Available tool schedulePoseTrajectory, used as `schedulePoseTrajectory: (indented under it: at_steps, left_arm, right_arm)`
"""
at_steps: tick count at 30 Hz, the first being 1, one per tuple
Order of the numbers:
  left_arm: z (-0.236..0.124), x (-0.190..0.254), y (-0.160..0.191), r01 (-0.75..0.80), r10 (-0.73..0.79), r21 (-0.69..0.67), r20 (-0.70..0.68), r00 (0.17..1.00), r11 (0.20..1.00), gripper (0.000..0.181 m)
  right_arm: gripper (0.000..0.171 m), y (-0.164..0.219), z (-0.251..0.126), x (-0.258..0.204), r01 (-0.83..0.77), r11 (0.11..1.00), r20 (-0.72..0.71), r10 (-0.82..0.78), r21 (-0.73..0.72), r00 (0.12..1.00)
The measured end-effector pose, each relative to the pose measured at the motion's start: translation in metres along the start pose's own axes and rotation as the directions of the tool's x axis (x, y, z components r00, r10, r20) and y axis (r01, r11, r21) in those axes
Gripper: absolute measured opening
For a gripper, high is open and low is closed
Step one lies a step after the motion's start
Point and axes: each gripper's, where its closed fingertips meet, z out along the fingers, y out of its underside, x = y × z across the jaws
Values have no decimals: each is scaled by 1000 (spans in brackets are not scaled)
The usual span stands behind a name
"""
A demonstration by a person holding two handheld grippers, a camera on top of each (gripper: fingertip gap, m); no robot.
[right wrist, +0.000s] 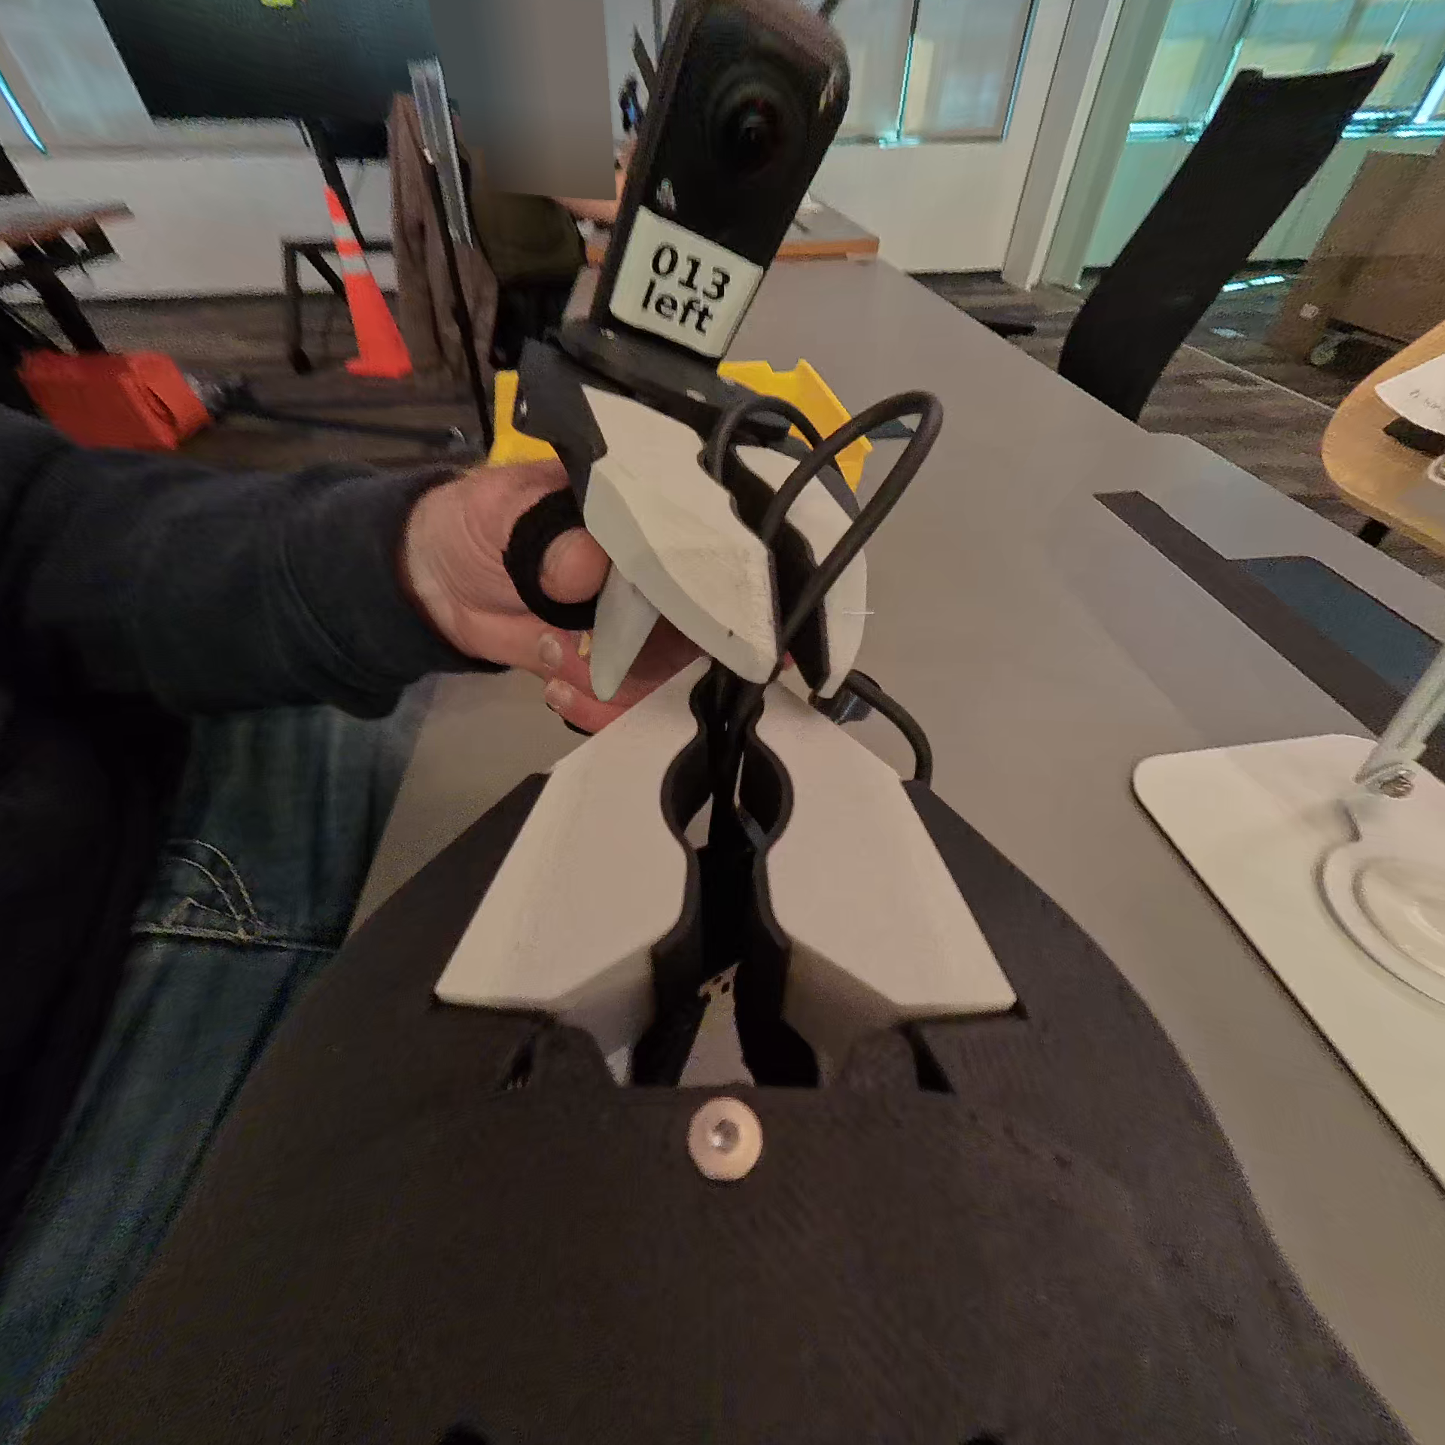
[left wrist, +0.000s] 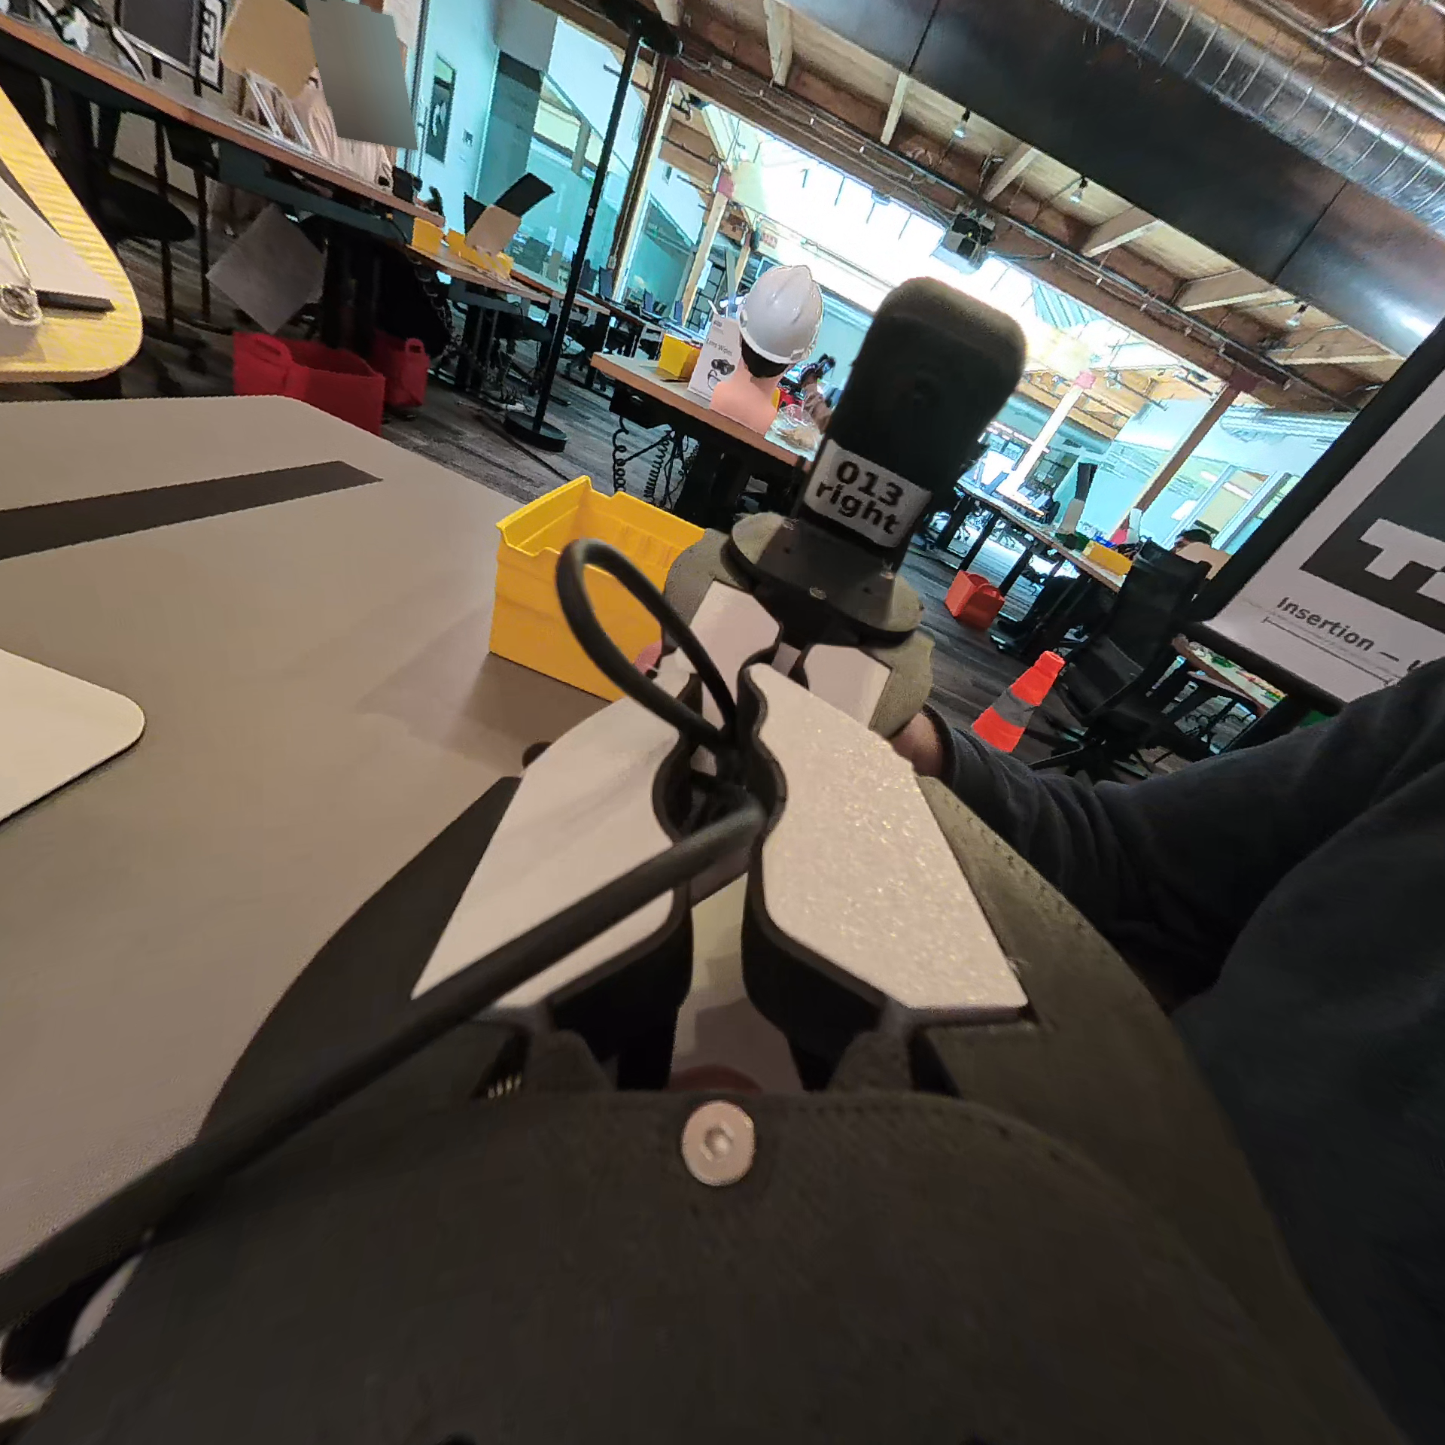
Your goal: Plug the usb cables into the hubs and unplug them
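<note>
My left gripper (left wrist: 743,774) and my right gripper (right wrist: 731,751) meet tip to tip above the grey table (left wrist: 234,782), near the edge closest to me. Both are pinched together on the same black USB cable (left wrist: 625,625). In the left wrist view the cable runs between my left fingers (left wrist: 860,860), loops up in a ring towards the right gripper, and a length of it trails down and left across the left gripper's body. In the right wrist view the cable passes up the narrow slot between my right fingers (right wrist: 563,876) and arcs over the left gripper's white fingertips. I cannot make out a hub or a plug in either view; the fingers hide whatever sits at the pinch.

Each gripper carries a black camera with a white sticker bearing printed characters. A white-and-black sign (left wrist: 1368,563) with lettering stands at the right in the left wrist view.

A yellow bin (left wrist: 563,579) sits on the table just beyond the grippers. A flat white stand base (right wrist: 1267,876) lies on the table towards the far edge from my body, with a clear post rising from it. Off the table are an orange cone (left wrist: 1016,704), red bins (left wrist: 313,375) and a white hard hat (left wrist: 782,313) on a mannequin head.
</note>
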Motion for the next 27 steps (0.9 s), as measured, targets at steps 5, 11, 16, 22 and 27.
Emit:
schedulePoseTrajectory:
  at_steps: [5,11,16,22,27]
  left_arm:
    - [0,1,-1,13,-14,-4,-1,1000,1000,13]
    - [0,1,-4,-8,7,14,37,999,1000,3]
    - [-9,-2,-9,-10,9,36,32,999,999,2]
    - [-4,18,-2,-60,56,-51,-73,996,997,2]
    - [6,26,1,-87,80,-79,-89,993,993,2]
  right_arm:
    - [0,6,5,-2,80,993,-27,-82,-90,996]
    - [0,8,5,5,98,985,-72,-109,-140,991]
    - [26,12,-13,10,118,976,-136,-144,-183,980]
    - [91,-11,-28,17,260,939,-201,-307,-227,930]
    - [56,6,-2,7,252,919,-50,-279,-302,959]
